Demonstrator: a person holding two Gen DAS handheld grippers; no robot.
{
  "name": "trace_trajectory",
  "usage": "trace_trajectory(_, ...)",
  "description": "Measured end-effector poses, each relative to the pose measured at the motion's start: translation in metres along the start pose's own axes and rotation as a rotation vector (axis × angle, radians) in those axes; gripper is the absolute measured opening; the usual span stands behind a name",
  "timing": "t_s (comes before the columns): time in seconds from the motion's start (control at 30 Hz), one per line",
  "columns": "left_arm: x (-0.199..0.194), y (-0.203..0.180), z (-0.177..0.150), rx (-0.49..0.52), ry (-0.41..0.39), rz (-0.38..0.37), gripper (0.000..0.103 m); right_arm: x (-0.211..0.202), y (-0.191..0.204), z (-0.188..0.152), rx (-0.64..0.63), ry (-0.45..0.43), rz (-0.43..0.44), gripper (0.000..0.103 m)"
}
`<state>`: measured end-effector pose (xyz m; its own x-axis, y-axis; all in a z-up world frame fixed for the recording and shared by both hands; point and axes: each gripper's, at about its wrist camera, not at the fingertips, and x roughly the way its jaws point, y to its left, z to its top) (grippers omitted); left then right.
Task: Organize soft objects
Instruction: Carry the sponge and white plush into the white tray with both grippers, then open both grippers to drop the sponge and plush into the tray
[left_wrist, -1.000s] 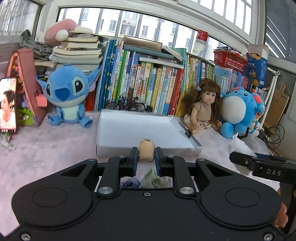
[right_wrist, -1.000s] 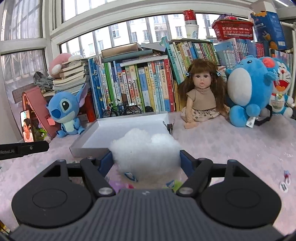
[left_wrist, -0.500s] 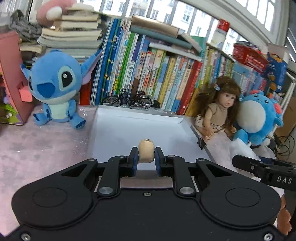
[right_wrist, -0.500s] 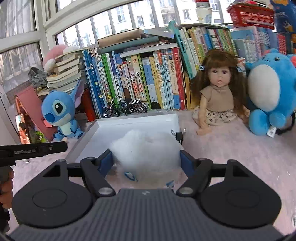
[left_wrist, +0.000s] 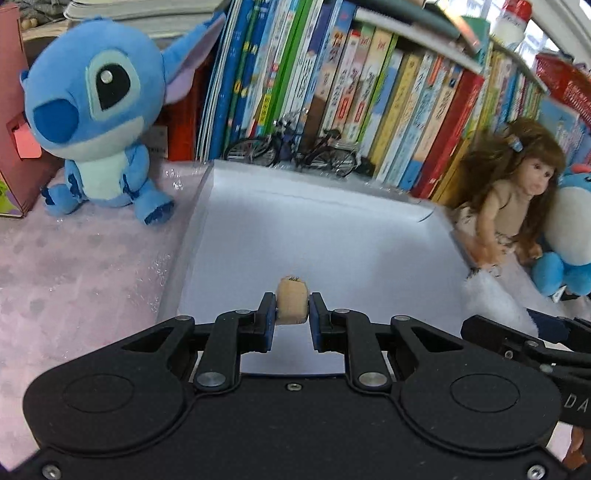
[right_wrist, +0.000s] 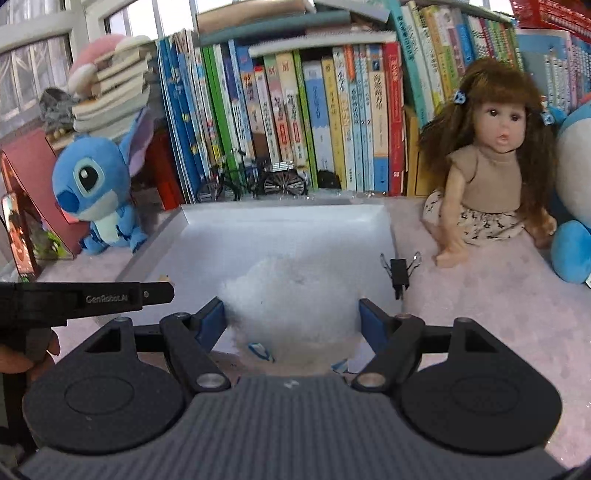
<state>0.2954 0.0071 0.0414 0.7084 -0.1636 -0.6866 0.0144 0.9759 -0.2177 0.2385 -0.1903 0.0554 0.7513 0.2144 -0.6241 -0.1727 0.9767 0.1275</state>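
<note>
Books (right_wrist: 295, 122) stand in a tight upright row along the back of a pink, softly patterned tabletop (left_wrist: 74, 266), with more lying flat on top of them. Just in front of the books sits a small model bicycle (left_wrist: 291, 151), and in front of that lies a shallow white tray (left_wrist: 332, 206) with low grey walls. Its floor is bare as far as it shows. A black binder clip (right_wrist: 399, 271) is fixed to the tray's right wall.

A blue plush toy (left_wrist: 99, 110) sits just left of the tray's far corner. On the other side a long-haired doll (right_wrist: 491, 162) sits near the far right corner, with a round blue plush (left_wrist: 569, 236) pressed against its side.

The left gripper (left_wrist: 291, 308) is clamped on a small tan soft piece (left_wrist: 292, 301), holding it above the near part of the tray. The right gripper (right_wrist: 291, 317) has its jaws set wide but pressed against both sides of a fluffy white wad of stuffing (right_wrist: 291, 295), which it holds over the tray's near edge. Each gripper shows at the edge of the other's view.
</note>
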Motion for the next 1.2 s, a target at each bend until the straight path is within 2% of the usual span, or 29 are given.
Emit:
trace_trajectory(0.4,0.033,0.002,-0.007,0.030,0.065,0.038,0.018,0.034,0.003,0.001,-0.027,0.052,-0.026,0.077)
trace_trajectory(0.73,0.037,0.000,-0.009,0.057,0.057,0.028,0.019,0.047,0.004,-0.006,-0.031,0.076,-0.032,0.077)
trace_trajectory(1.2,0.036,0.001,-0.008,0.043,0.047,0.013,0.019,0.049,0.004,-0.006,-0.037,0.081,-0.026,0.080)
